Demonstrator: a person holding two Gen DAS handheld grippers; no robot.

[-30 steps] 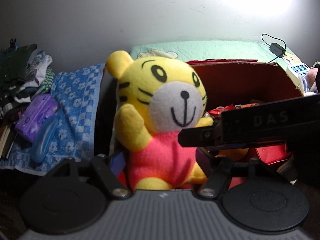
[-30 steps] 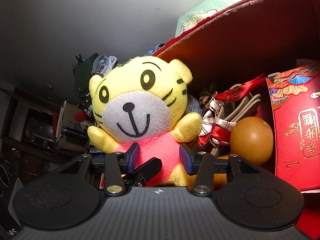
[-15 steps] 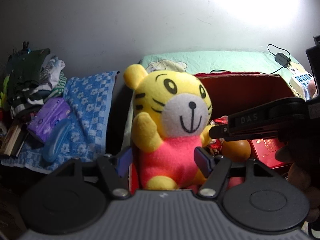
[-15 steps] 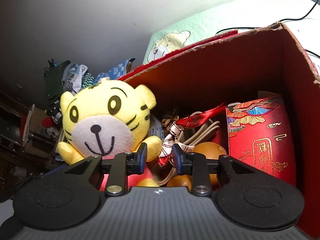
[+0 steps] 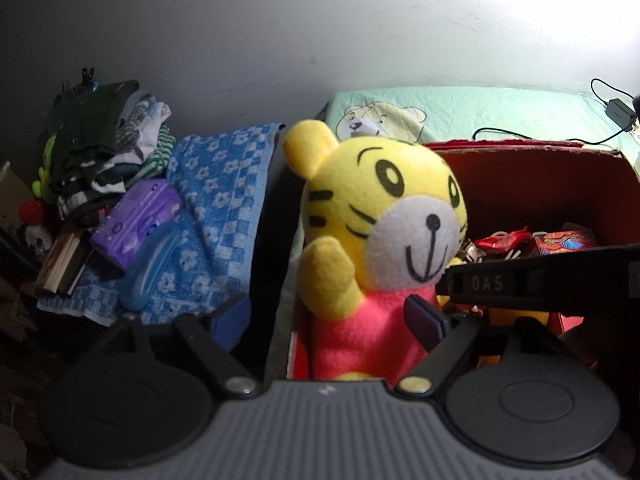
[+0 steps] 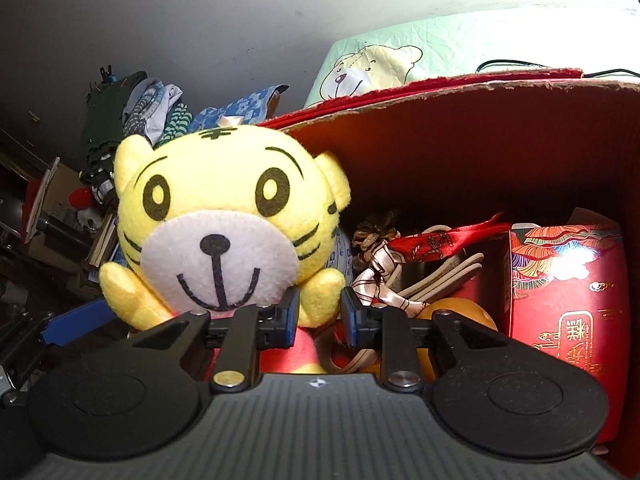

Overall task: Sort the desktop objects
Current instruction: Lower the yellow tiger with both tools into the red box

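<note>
A yellow plush tiger in a pink suit sits upright at the left end of a red cardboard box. My left gripper straddles its pink body. Its jaws are opening, and the left pad hangs clear outside the box wall. In the right wrist view the tiger faces me. My right gripper is closing, its blue pads pinching the tiger's paw. That gripper's finger reaches in from the right in the left wrist view. A blue finger of the left gripper shows at lower left.
Inside the box lie an orange, a red patterned packet, ribbons and a pine cone. Left of the box are a blue flowered towel, a purple pack and piled clothes. Green bedding lies behind.
The left jaws have spread apart from the tiger's body. The right jaws have narrowed and swung back left onto the tiger's paw.
</note>
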